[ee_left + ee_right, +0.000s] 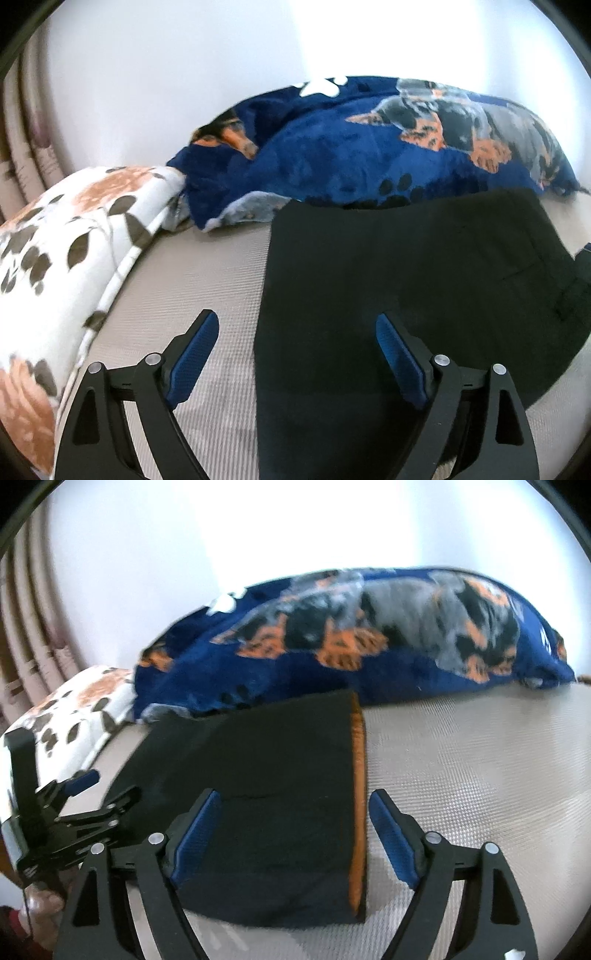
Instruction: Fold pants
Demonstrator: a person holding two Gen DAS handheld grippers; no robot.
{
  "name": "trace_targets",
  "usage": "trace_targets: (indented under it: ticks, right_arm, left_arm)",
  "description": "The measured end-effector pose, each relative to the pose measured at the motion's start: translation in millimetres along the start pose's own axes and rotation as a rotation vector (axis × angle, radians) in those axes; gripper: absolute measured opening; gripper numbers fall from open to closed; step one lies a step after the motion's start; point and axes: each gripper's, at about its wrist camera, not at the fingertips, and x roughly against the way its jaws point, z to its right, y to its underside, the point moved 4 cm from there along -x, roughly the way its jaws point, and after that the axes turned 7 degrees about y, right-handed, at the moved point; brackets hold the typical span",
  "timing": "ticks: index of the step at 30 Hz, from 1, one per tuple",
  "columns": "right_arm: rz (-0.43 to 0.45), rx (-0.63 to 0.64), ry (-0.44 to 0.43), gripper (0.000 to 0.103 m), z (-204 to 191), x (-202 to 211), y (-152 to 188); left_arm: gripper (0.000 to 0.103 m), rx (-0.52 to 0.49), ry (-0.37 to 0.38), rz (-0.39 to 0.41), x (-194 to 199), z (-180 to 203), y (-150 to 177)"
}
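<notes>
Two grippers: both in view, each seen from its own wrist camera, both with jaws spread wide and nothing between them.
Left gripper (295, 332): hovers low over the bed; its left blue pad is above bare bed cover, its right blue pad above the black fabric. In the right wrist view it (94, 786) shows at the far left edge, beside the left side of the garment.
Right gripper (295, 808): jaws wide apart; left pad over the black fabric, right pad over bare bed cover just past the garment's right edge. Whether either pad touches the cloth cannot be told.
Pants (417, 280): black, lying flat on the bed in a compact, roughly rectangular block. In the right wrist view the pants (266, 801) show a straight right edge with an orange-brown inner lining along it.
Bed cover (192, 295): beige, woven texture, carries the pants.
Blanket (369, 147): blue fleece with dog and paw prints, heaped behind the pants against the wall; its front edge lies just beside the far edge of the pants.
Floral pillow (62, 240): white with orange flowers and dark leaves, left of the pants, apart from them.
Wall (184, 74): pale, overexposed.
Curtain (29, 646): beige folds at far left.
Image quality: slight motion blur in the right wrist view.
</notes>
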Motion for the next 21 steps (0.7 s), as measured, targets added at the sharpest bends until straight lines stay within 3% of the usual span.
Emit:
trace_targets:
  ticks: [10,16,21]
  right_arm:
    - [0.026,-0.007,-0.061,0.085,-14,53,6]
    - [0.038,-0.01,-0.077,0.085,-17,75,7]
    - [0.056,-0.017,-0.102,0.085,-14,104,7]
  left_arm:
    - [0.091,0.125,0.015,0.117,68,-12,-1]
    - [0.096,0.162,-0.034,0.191,120,-17,-11]
    - [0.103,0.13,-0.099,0.29,178,-12,-21]
